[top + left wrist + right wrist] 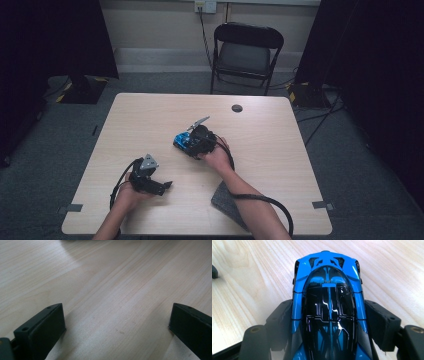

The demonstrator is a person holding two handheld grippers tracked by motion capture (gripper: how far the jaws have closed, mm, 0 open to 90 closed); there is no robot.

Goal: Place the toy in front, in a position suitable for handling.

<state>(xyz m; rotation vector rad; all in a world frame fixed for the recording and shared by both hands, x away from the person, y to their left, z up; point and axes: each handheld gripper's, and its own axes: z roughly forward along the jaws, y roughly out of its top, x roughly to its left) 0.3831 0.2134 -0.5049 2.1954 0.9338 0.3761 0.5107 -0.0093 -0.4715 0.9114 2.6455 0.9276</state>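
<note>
A glossy blue and black toy car (329, 302) stands on the pale wooden table (150, 115) near its middle. My right gripper (328, 315) straddles the car from behind, and its black pads (283, 317) press against both flanks. From above, the car (181, 141) pokes out to the left of the right gripper (187, 142). At the front left, my left gripper (167, 185) rests low over the wood in the person's hand. Its jaws point right and stand wide apart. In its own view, my left gripper (116, 317) has bare wood between its fingers (45, 327).
A grey felt mat (222, 197) lies at the table's front edge under the right forearm. A dark round cable hole (237, 108) sits near the far edge. A black folding chair (247, 50) stands beyond the table. Tape marks (74, 207) sit by the front corners.
</note>
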